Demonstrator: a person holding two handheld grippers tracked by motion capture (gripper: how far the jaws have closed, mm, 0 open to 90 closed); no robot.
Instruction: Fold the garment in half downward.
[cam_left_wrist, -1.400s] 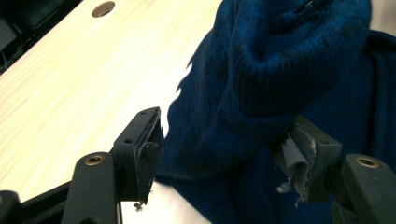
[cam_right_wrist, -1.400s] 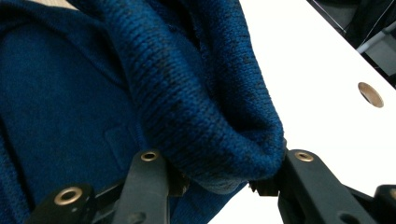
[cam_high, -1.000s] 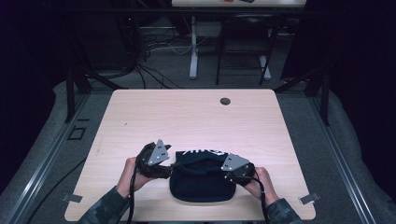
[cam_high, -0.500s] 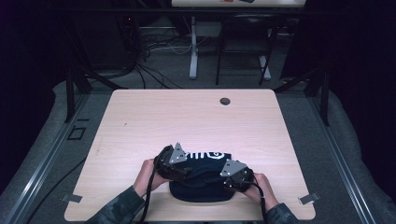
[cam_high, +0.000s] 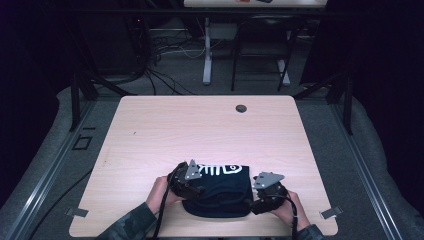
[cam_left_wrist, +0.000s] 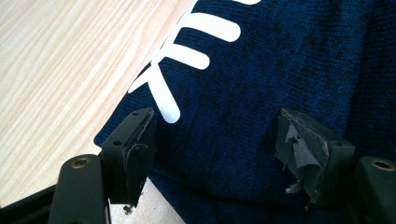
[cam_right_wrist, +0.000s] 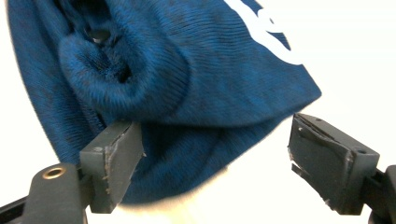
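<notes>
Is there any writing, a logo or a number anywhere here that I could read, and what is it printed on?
No readable word or number anywhere.
White print on the folded dark blue garment: a drawing of white strokes, something like a fish skeleton, not letters.
Left tool view: the same white strokes, cut off at the edge, no text.
Right tool view: a white curve of the print, too partial to read.
Table: no label or sign.

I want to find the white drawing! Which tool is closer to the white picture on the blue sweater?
The left tool. It sits at the folded blue sweater right beside the white picture, while the right tool is at the sweater's plain right edge.
</notes>
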